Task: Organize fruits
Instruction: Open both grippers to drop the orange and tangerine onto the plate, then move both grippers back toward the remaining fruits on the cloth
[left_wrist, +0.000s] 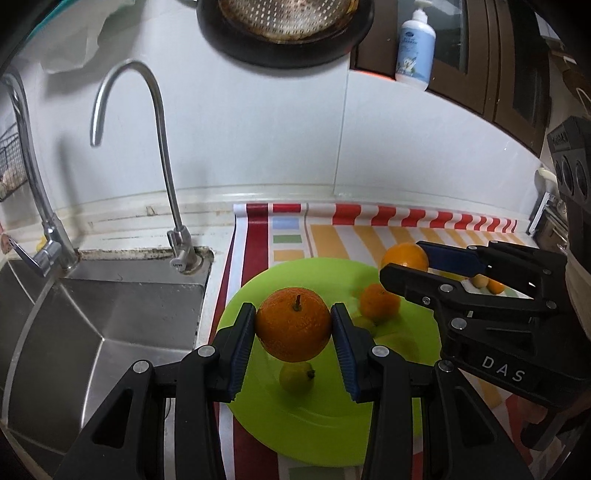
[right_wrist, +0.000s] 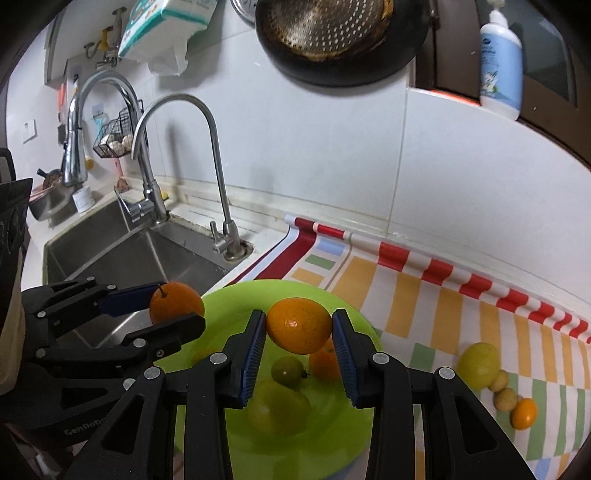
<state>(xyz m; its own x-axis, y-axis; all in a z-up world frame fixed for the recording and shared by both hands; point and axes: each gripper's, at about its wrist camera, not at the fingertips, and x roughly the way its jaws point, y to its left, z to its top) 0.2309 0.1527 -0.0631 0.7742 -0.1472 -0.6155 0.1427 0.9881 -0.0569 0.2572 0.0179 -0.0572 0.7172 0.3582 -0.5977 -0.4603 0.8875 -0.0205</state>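
My left gripper (left_wrist: 293, 328) is shut on a stemmed orange (left_wrist: 293, 325) and holds it above the lime green plate (left_wrist: 325, 417). My right gripper (right_wrist: 299, 332) is shut on a second orange (right_wrist: 299, 326) over the same plate (right_wrist: 332, 435); it shows at the right of the left wrist view (left_wrist: 406, 264). On the plate lie a small orange (left_wrist: 379, 305), a green fruit (right_wrist: 287, 372) and a yellow-green fruit (right_wrist: 277, 406). On the striped cloth (right_wrist: 443, 314) at the right lie a yellow lemon (right_wrist: 478, 363), two small tan fruits (right_wrist: 504, 391) and a small orange fruit (right_wrist: 524, 412).
A steel sink (left_wrist: 92, 332) with two faucets (left_wrist: 162, 155) lies left of the plate. A dark pan (right_wrist: 340, 40) hangs on the white wall above. A soap bottle (right_wrist: 500, 62) stands on a ledge at upper right.
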